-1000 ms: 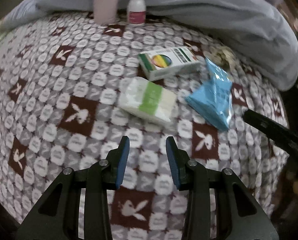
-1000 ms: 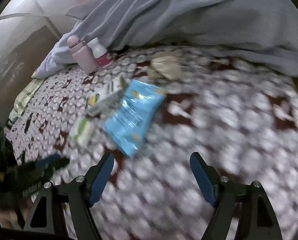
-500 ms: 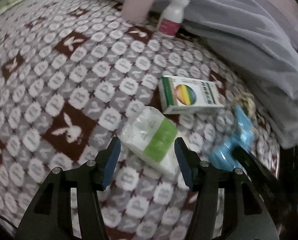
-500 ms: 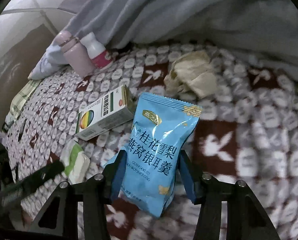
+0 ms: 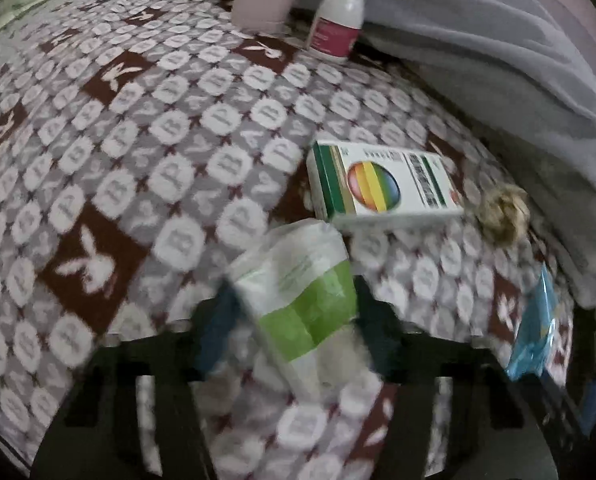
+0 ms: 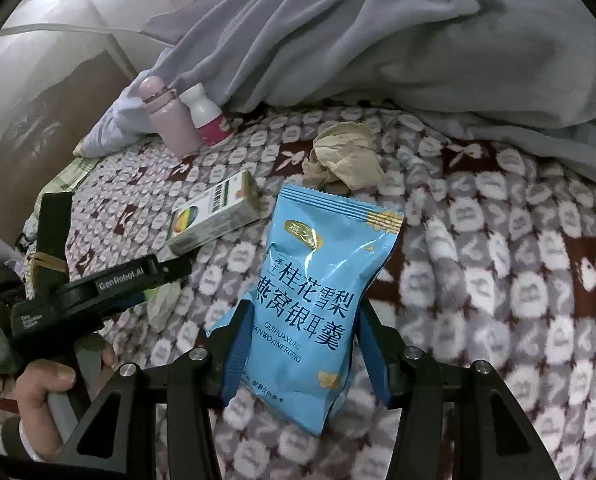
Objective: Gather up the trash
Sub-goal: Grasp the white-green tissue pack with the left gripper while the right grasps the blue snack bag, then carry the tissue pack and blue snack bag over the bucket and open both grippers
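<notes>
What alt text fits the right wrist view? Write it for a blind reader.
The right gripper grips a blue snack packet over a patterned blanket. Behind lie a crumpled tissue, a small box and two bottles; the left gripper enters at left.

Left gripper (image 5: 293, 294) jaws closing on a green-banded packet (image 5: 310, 320); right gripper (image 6: 304, 312) pads tight against a blue pouch (image 6: 322, 256).

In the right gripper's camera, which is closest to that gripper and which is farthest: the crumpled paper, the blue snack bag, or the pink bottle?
1. Blue snack bag: between the right gripper fingers.
2. Crumpled paper: just beyond the bag's top edge.
3. Pink bottle: far back on the left, against the grey blanket.
</notes>
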`<state>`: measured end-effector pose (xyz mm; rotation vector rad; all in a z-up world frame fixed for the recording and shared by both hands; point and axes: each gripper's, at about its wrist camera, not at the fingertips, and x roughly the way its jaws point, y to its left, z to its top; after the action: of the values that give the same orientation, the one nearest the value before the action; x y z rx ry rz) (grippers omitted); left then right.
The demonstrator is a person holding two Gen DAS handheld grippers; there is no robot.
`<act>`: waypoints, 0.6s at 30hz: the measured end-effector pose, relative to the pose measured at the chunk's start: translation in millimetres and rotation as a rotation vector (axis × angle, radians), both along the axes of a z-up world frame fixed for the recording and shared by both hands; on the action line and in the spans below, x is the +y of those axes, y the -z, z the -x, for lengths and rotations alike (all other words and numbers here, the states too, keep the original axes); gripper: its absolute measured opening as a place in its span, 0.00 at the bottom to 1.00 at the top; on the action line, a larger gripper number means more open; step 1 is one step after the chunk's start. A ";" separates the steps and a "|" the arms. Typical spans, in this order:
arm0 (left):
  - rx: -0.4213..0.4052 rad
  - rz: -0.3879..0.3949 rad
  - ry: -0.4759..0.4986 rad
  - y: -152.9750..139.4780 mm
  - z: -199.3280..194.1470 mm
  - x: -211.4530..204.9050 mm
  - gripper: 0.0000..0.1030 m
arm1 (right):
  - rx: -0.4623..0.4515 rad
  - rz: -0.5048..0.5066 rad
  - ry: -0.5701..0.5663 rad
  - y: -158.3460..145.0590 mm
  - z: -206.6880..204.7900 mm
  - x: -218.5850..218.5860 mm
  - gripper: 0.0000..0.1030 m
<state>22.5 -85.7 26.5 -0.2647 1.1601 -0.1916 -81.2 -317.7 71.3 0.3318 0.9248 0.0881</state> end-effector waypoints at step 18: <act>-0.121 -0.057 0.334 -62.2 126.3 -62.3 0.38 | -0.042 0.094 0.013 -42.2 111.6 -4.9 0.48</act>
<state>-103.8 -148.1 88.7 -0.0065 1.0820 -0.4610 -192.8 -322.6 113.5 0.2477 0.8819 0.0395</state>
